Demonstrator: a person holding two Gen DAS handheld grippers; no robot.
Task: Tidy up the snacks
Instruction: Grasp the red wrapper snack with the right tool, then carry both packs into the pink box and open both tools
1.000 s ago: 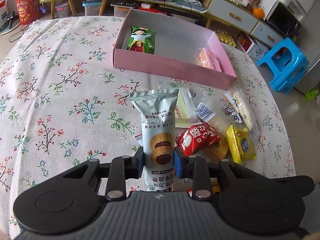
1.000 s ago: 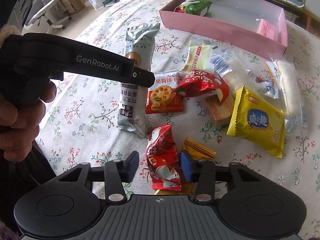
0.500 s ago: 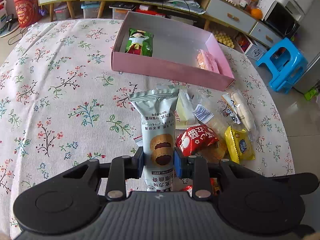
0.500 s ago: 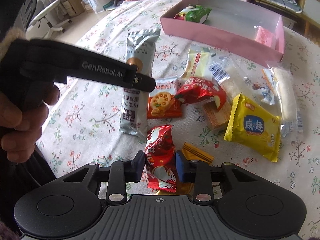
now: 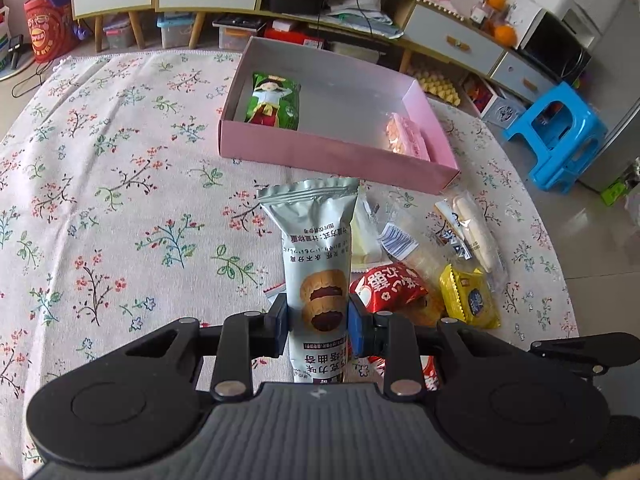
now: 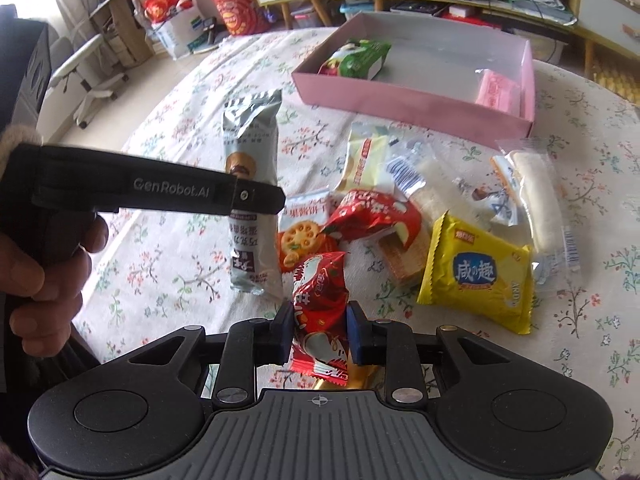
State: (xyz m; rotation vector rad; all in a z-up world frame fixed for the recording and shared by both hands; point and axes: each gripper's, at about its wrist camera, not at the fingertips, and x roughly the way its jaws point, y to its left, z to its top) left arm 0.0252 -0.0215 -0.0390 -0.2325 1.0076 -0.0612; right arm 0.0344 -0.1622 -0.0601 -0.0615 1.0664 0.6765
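Silver biscuit packet [image 5: 318,280]: long, crimped ends, two round biscuits printed on front, held upright above the floral tablecloth [image 5: 120,200], short of the pink box [image 5: 332,156]. Left gripper [image 5: 318,320] clamped on its lower half. Right gripper [image 6: 319,330] clamped on red snack packet [image 6: 318,304], just above the loose snack pile [image 6: 420,220].

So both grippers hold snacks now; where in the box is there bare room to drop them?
The pink box has a bare middle floor between the green packet at its left end and the pink packet by its right wall. The loose pile before the box is crowded.
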